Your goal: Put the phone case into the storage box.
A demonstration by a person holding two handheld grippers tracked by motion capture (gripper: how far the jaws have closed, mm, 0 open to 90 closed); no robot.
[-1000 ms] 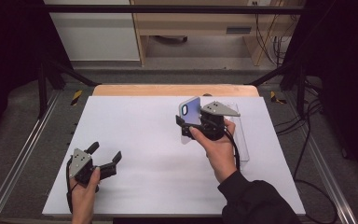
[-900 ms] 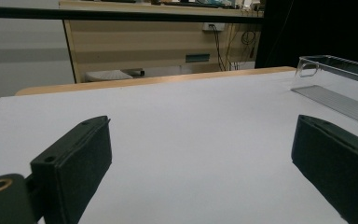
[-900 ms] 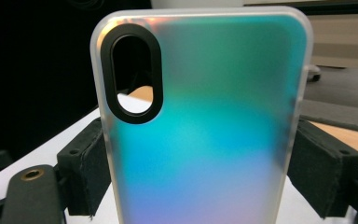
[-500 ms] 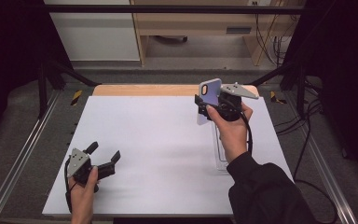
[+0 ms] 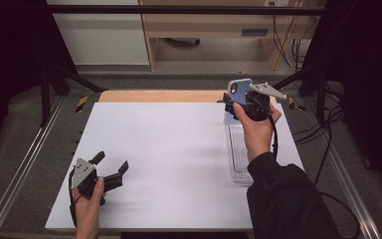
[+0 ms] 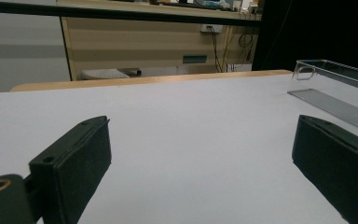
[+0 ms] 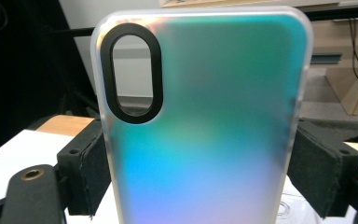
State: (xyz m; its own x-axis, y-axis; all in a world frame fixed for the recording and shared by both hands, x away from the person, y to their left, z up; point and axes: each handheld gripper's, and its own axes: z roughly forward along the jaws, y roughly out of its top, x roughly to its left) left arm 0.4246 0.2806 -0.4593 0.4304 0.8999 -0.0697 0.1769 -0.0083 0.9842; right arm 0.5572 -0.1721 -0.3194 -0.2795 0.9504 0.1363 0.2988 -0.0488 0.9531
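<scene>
Tray (image 5: pixel 240 149) lies beside right gripper's (image 5: pixel 239 102) clamped phone case (image 5: pixel 238 97).

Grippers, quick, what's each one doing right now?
Left gripper: open, holding nothing.
Right gripper: shut on the phone case, upright.

My left claw (image 5: pixel 110 172) is matte black with a grey three-cornered plate on top and a black cable looping under the hand; its thick jaws carry rubbery pads, small screw holes and a brass-ringed eyelet. My right claw (image 5: pixel 235 102) is built the same, and that arm wears a black sleeve (image 5: pixel 286 199).
</scene>
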